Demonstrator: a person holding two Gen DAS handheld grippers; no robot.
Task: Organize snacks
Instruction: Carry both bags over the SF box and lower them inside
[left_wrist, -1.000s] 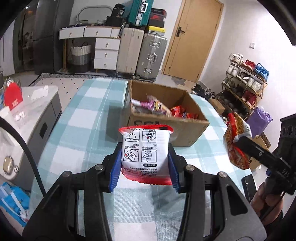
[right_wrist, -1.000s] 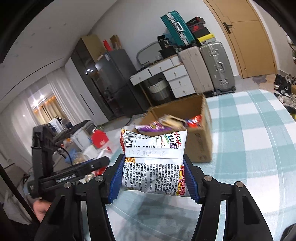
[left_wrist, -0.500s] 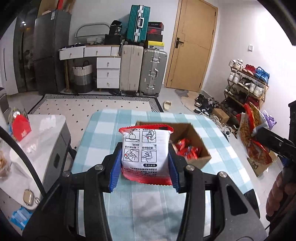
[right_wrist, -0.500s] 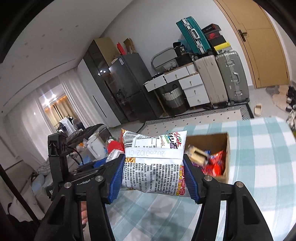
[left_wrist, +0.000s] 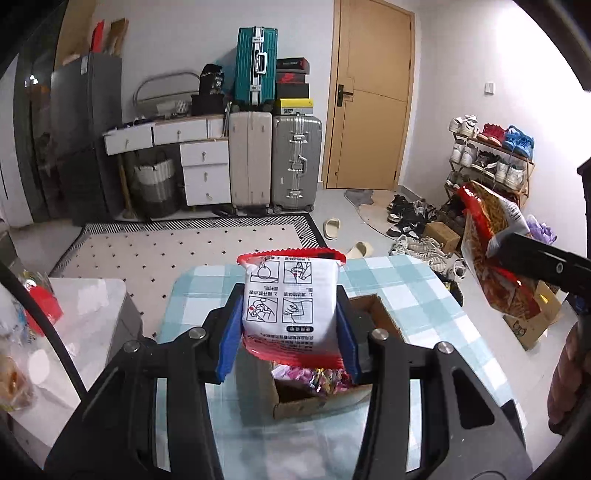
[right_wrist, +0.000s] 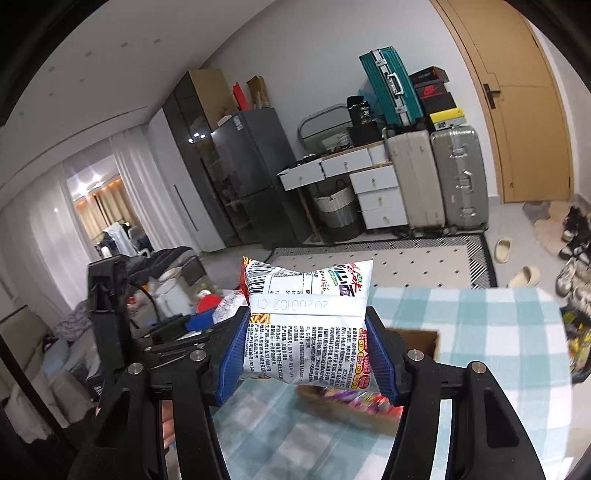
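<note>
Two snack packets remain unplaced, a red-edged packet (left_wrist: 291, 306) clamped in the left gripper (left_wrist: 290, 334) and a printed packet (right_wrist: 308, 325) in the right gripper (right_wrist: 308, 354), both above the part-filled cardboard box (left_wrist: 373, 314) on the checked table (left_wrist: 443, 317).

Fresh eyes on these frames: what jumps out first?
Both grippers are loaded: the left gripper clamps a white-and-red snack packet, the right gripper a printed noodle bag. Below them a cardboard box with bright wrappers inside sits on the checked tablecloth.
</note>
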